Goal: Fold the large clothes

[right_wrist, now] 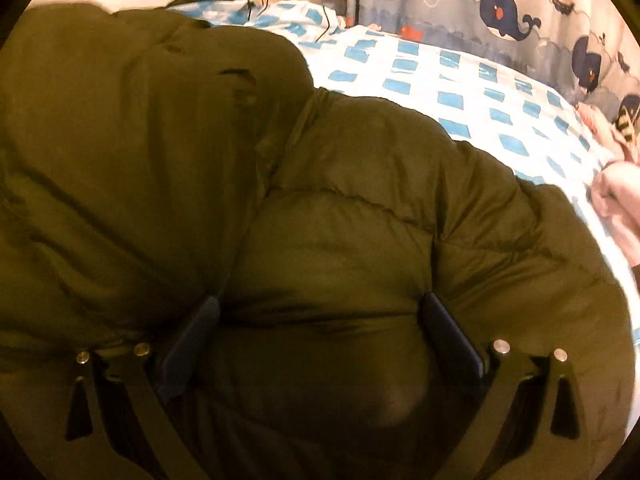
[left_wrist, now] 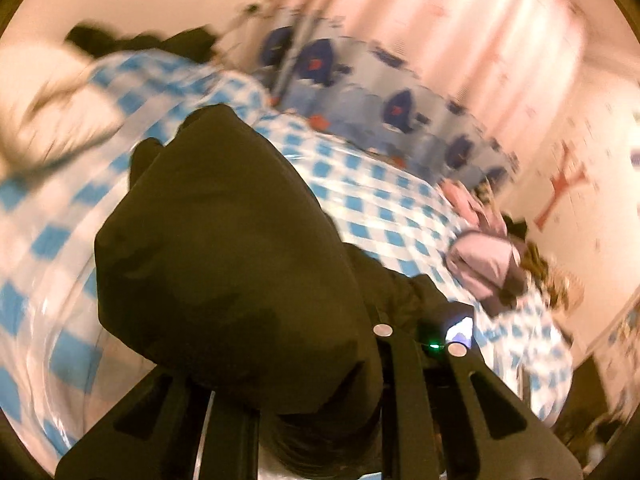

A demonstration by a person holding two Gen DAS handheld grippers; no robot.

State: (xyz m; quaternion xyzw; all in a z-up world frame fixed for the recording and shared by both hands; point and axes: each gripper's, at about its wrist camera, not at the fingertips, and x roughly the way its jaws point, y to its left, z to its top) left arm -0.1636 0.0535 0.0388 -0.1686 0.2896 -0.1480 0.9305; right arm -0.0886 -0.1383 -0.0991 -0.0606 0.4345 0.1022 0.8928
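A big olive-green puffer jacket (right_wrist: 320, 208) lies on a bed with a blue-and-white checked sheet (right_wrist: 460, 88). In the right wrist view my right gripper (right_wrist: 320, 312) stands wide, its two dark pads (right_wrist: 448, 332) pressed into a puffy bulge of the jacket that fills the gap between them. In the left wrist view the image is blurred; a fold of the same jacket (left_wrist: 224, 248) drapes over my left gripper (left_wrist: 320, 360) and hides its fingertips, so its hold is unclear.
A whale-print curtain (right_wrist: 500, 12) hangs behind the bed. Pink clothes (left_wrist: 484, 264) lie at the sheet's right edge, also seen in the right wrist view (right_wrist: 612, 200). A dark garment (left_wrist: 176, 44) and a white pillow (left_wrist: 48, 100) sit at the far left.
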